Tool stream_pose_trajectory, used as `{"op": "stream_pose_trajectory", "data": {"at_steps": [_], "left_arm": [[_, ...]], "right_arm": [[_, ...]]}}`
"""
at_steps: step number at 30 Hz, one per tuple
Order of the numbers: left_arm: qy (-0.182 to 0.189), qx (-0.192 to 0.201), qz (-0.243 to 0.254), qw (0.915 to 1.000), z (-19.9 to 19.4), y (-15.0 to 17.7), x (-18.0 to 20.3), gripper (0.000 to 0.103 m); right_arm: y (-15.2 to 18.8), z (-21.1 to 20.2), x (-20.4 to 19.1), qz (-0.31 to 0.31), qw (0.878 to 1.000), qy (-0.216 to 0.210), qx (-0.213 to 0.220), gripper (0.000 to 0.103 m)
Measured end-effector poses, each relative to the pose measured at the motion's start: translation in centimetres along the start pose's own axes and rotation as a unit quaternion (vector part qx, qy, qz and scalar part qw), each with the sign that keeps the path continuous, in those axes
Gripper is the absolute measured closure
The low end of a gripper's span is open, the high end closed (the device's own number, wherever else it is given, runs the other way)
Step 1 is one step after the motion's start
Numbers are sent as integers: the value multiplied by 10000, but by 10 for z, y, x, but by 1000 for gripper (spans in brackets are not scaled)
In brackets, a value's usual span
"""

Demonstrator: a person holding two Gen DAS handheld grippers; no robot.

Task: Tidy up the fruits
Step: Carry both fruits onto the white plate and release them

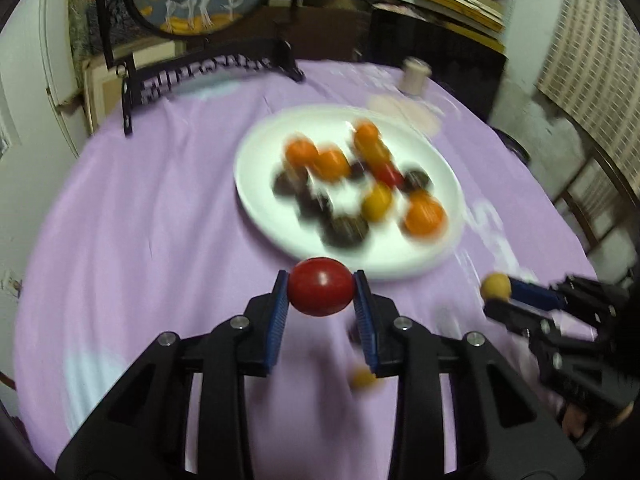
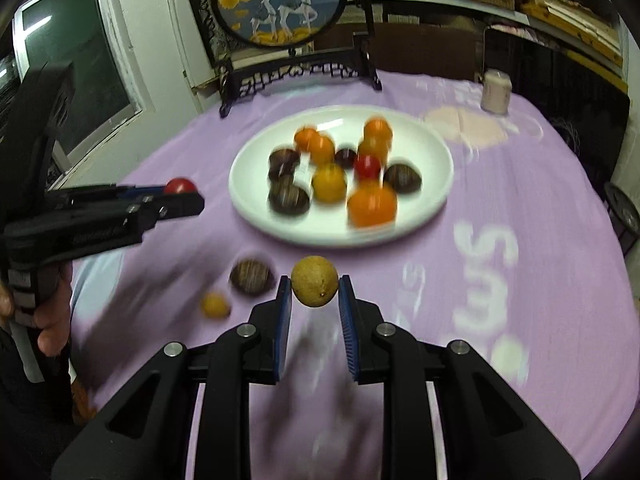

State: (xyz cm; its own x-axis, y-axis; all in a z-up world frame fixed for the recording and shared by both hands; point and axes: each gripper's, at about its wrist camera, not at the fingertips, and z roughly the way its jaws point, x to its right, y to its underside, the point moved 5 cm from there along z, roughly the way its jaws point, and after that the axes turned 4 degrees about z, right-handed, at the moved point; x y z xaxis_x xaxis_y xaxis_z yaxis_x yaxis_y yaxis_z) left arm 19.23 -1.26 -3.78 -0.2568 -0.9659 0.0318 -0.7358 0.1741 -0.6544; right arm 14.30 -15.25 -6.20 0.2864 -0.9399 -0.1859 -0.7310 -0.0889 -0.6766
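A white plate (image 1: pixel 256 184) on the purple tablecloth holds several orange, yellow, red and dark brown fruits; it also shows in the right wrist view (image 2: pixel 248 196). My left gripper (image 1: pixel 321 292) is shut on a red fruit (image 1: pixel 320 286), held above the cloth just short of the plate's near rim. My right gripper (image 2: pixel 314 292) is shut on a tan-yellow round fruit (image 2: pixel 314 280), in front of the plate. A dark brown fruit (image 2: pixel 251 277) and a small yellow fruit (image 2: pixel 215 305) lie on the cloth left of the right gripper.
A dark carved stand (image 2: pixel 300 74) with a round painted panel (image 2: pixel 280 0) stands at the table's back. A pale cup (image 2: pixel 496 90) sits back right beside a pink coaster (image 2: pixel 464 128). A window is at left, shelves behind.
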Motion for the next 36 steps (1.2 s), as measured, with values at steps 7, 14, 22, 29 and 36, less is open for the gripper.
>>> {"op": "stream_pose_trajectory", "data": {"at_steps": [7,14,22,29,36], "left_arm": [[-83,9,-325,9994,62,-85,-10,70],[114,-196,-360,9991,94,-80,-12,70],[55,-13,-423,9991,84,-78,-19,50],[-130,341,-527,9979,50,-61,-34,48],[-13,576,-662,9961,1,1,-49,43]], "right_arm": [[-83,51,18,36,9990,432,130,79],[-83,67,30,69,9989,450,130,79],[-84,62,37,57,9950,800,596,58],[-53,29,25,403,9964,290,690,58],[23,11,-35,-109,9998,-159,-29,57]]}}
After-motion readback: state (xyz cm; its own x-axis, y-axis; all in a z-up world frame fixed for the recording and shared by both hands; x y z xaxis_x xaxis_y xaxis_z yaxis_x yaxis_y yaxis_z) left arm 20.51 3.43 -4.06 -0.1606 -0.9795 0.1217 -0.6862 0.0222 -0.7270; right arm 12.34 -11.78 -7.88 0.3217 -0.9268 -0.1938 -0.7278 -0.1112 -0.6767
